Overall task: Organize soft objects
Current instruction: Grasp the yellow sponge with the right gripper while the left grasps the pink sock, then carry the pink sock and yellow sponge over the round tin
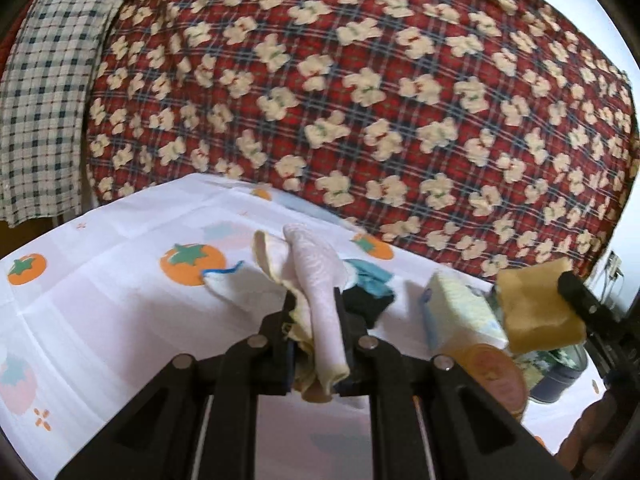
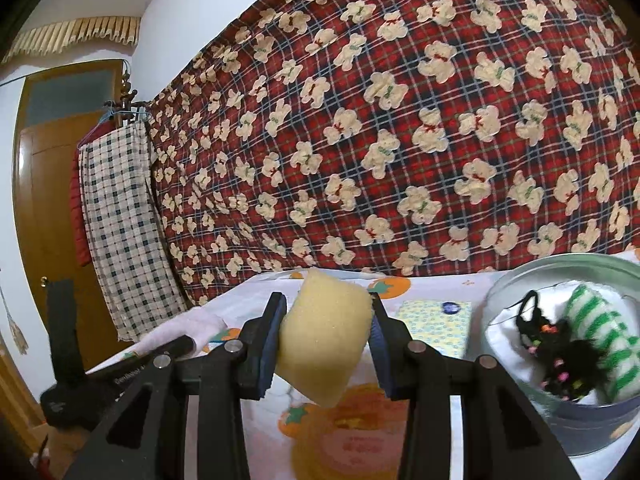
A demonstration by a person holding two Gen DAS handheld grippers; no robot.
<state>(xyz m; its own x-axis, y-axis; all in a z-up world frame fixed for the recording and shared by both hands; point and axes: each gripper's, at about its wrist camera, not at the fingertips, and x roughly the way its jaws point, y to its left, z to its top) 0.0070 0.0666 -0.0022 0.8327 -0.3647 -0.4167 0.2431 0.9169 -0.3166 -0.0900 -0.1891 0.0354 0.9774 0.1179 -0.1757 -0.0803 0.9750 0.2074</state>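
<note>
The left gripper has its fingers closed narrow on a bunch of thin cloths, a pale pink one and a cream one together, lifted above the surface with its orange fruit print. The loose ends hang below the fingers, so one risk is that the cream cloth, which seems held only at its edge, slips out on the way. Other small cloths, white with a blue edge, turquoise and a dark one, lie just under the bunch, and a hanging end could drag them along. Further right a tissue pack lies on the surface, near the path of both hands. The right gripper holds a yellow sponge between half-open fingers, which press it in at the sides. The sponge sits tilted, so I judge it could twist out if the grip loosens. At the far right the round tin already contains a green striped cloth and a black item with coloured beads; it looks light, so a bump on its rim may shift it, and the two hands may collide above it.
</note>
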